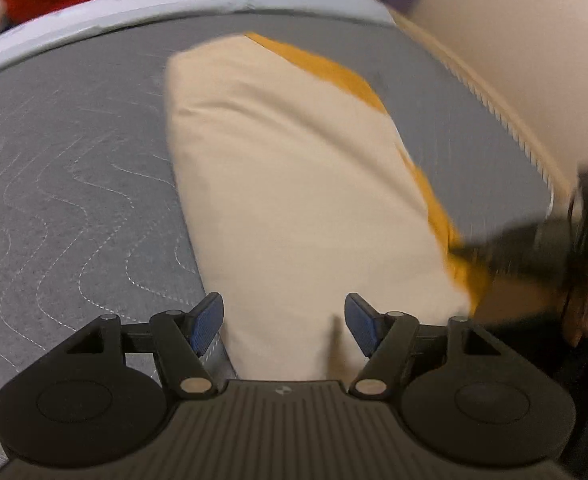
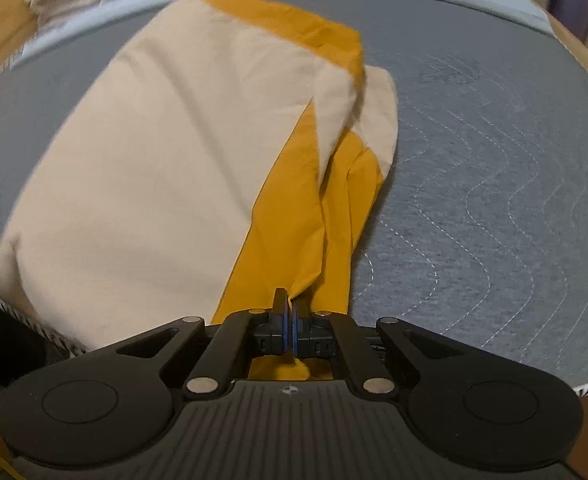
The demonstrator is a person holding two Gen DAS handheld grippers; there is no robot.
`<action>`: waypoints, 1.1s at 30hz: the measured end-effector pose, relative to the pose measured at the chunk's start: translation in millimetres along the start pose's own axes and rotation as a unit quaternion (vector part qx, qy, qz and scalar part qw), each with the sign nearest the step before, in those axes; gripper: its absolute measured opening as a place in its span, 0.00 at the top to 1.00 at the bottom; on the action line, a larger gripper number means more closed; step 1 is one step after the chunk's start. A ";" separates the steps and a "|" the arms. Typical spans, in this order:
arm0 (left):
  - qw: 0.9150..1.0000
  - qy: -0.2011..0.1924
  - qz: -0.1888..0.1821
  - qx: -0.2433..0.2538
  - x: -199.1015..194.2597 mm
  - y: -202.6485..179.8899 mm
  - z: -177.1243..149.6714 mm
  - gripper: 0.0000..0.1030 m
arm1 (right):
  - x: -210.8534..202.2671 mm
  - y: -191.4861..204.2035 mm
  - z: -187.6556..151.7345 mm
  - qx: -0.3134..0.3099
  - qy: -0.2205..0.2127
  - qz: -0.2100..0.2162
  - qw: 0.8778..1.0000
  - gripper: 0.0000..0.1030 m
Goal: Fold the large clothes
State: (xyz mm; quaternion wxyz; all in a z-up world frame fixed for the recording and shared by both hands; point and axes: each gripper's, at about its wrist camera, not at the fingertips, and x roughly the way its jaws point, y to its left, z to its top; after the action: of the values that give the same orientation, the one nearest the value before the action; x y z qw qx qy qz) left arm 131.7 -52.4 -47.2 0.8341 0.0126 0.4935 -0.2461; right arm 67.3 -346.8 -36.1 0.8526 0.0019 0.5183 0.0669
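From the left wrist, my left hand-held gripper hangs with fingers apart over the near end of the cream and mustard-yellow cloth garment, lying partly folded on the grey quilted bed.

From the right wrist, my right hand-held gripper pinches the garment's yellow edge. I'd carry it across evenly, keeping tension.

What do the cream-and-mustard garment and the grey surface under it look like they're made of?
Garment: thin matte woven fabric, likely cotton or a blend; it creases sharply and bunches where the right gripper pinches it. Grey surface: felt-like quilted padding, with wavy white stitch lines and a heathered, fuzzy look.
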 end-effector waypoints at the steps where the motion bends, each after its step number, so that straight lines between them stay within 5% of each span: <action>1: 1.000 0.009 0.004 -0.007 5.3 2.9 0.6 0.38 | 3.8 0.3 0.7 -0.002 0.004 -0.003 1.000 1.00; 4: 0.995 0.069 0.060 0.029 38.1 -3.8 -5.1 0.36 | 7.6 -1.5 1.6 0.000 0.009 -0.004 1.000 1.00; 9: 0.996 0.060 0.055 0.041 34.4 -19.7 -1.9 0.35 | 3.7 -2.2 1.9 0.004 -0.002 -0.014 1.000 0.97; 14: 0.999 0.018 0.048 0.004 13.6 -20.0 7.2 0.35 | -18.2 -14.3 9.8 0.034 -0.084 -0.054 0.994 0.82; 20: 0.997 -0.014 0.037 -0.060 -5.4 7.6 36.9 0.35 | -32.5 -36.6 31.1 0.096 -0.171 -0.027 0.980 0.51; 26: 0.995 -0.008 0.011 -0.100 11.1 54.7 78.8 0.29 | -2.1 -53.4 57.5 0.122 -0.155 0.011 0.980 0.29; 33: 0.973 0.030 -0.052 -0.223 79.5 109.3 97.1 0.23 | 55.9 -68.6 64.7 0.187 -0.047 0.090 0.977 0.25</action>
State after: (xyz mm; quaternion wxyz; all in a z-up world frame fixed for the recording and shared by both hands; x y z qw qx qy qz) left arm 288.4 -13.6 -87.6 0.7867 -0.1915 0.5611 -0.1722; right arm 157.5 -404.0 -60.5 0.8513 0.2109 0.4783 0.0456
